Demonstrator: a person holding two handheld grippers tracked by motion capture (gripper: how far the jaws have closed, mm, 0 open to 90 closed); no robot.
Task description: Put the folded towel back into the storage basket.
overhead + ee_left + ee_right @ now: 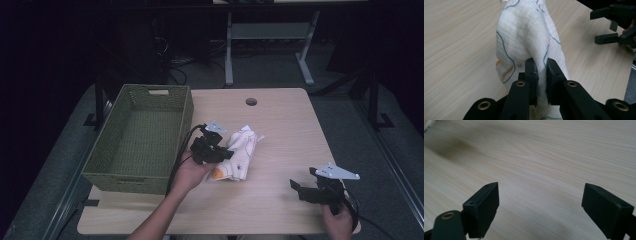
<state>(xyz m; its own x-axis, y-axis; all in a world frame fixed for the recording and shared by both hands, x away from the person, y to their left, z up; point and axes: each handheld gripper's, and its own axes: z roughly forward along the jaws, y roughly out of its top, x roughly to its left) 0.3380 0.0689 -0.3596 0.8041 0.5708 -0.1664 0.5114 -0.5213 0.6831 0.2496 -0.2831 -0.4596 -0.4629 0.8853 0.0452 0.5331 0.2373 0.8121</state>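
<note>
We are picking up the cloth [239, 152], a white one with blue lines and a bit of orange, which sits in the middle of the frame on the table [280, 115], just right of the green basket [141, 135]. Our left gripper [227, 154] has its jaws pinched tight on a fold of the cloth, and in the left gripper view the cloth [529, 37] bunches up in front of them like a little hill. We think the step now is lifting it off the table. Next we would carry it left and over the basket wall, then let go, so we need to go high enough that the hanging part does not catch the rim. Our left hand [189, 174] comes in from the bottom and points up and right. Our right gripper [296, 186] waits in the lower right, low over the bare table, jaws wide apart with nothing between them.
</note>
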